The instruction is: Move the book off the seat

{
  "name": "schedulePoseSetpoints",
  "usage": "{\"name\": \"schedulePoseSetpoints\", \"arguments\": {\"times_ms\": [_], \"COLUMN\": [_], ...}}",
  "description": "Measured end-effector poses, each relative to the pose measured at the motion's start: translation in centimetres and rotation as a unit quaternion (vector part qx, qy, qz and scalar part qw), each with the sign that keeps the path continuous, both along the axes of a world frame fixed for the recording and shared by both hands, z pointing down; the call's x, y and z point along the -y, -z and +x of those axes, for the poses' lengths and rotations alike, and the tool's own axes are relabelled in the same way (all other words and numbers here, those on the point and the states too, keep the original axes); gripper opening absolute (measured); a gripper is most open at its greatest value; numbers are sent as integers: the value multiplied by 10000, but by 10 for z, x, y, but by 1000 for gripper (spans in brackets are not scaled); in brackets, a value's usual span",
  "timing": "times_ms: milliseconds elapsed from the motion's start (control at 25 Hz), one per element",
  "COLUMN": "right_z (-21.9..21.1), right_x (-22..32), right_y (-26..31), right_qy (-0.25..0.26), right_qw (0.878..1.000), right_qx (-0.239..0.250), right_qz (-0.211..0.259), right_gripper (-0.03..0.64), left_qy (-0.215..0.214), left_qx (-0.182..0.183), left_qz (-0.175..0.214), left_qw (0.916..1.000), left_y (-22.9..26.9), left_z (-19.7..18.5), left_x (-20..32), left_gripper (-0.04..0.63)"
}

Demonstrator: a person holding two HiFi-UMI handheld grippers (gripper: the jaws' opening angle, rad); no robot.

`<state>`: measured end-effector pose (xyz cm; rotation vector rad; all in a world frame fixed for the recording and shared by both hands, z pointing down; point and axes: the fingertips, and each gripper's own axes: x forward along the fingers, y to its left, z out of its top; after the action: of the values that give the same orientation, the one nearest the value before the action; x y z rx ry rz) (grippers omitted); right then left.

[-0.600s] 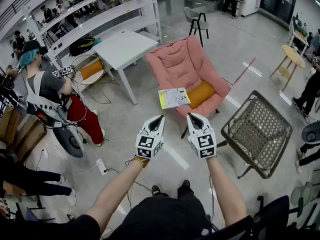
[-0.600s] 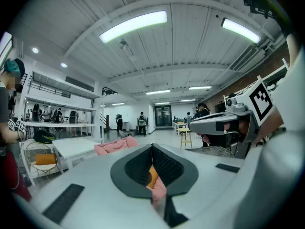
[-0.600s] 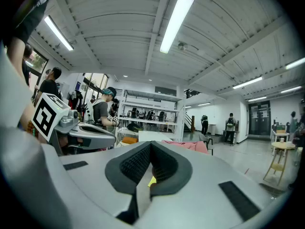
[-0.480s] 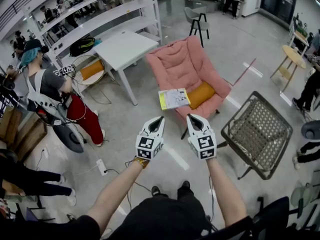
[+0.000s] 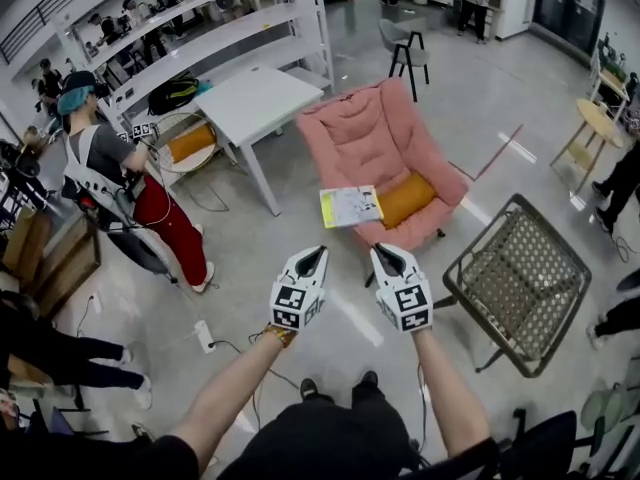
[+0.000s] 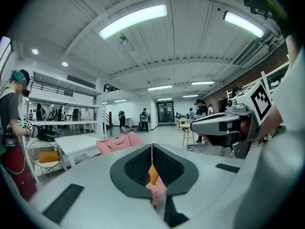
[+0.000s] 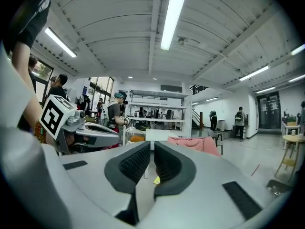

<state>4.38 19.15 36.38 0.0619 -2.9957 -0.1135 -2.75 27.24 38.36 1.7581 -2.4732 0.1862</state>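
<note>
Nearest, over floor [image 5: 250, 268]: left hand-held gripper [image 5: 312, 258] and right hand-held gripper [image 5: 386, 254], side by side, near level, pointed at pink chair [image 5: 365, 138]. Jaws pressed together on both, nothing gripped. Just beyond, apart from both tips: book [image 5: 350, 206], flat on front of seat, overhanging left edge, just beside orange cushion [image 5: 408, 198]. Right of that: mesh chair [image 5: 520, 268]. Farther left: white table [image 5: 250, 98], person [image 5: 120, 188] standing, shelving [image 5: 200, 28] behind.

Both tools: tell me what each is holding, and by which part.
Nothing is held. The left tool and the right tool are both shut and empty, short of the pink chair, where the book lies untouched.
</note>
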Motion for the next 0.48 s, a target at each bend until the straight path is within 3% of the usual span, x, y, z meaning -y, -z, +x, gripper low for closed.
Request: {"name": "schedulePoseSetpoints", "arguments": {"times_ms": [480], "right_z": [1], "right_x": [53], "right_y": [-28], "right_qy": [260], "right_qw": [9995], "right_qx": [-150], "right_qz": [-135], "right_gripper": [15], "left_qy": [245], "left_qx": [-63], "left_qz": [-52], "left_qw": [9997], "left_y": [-14], "left_z": [3], "left_x": [39], "left_gripper": [12]}}
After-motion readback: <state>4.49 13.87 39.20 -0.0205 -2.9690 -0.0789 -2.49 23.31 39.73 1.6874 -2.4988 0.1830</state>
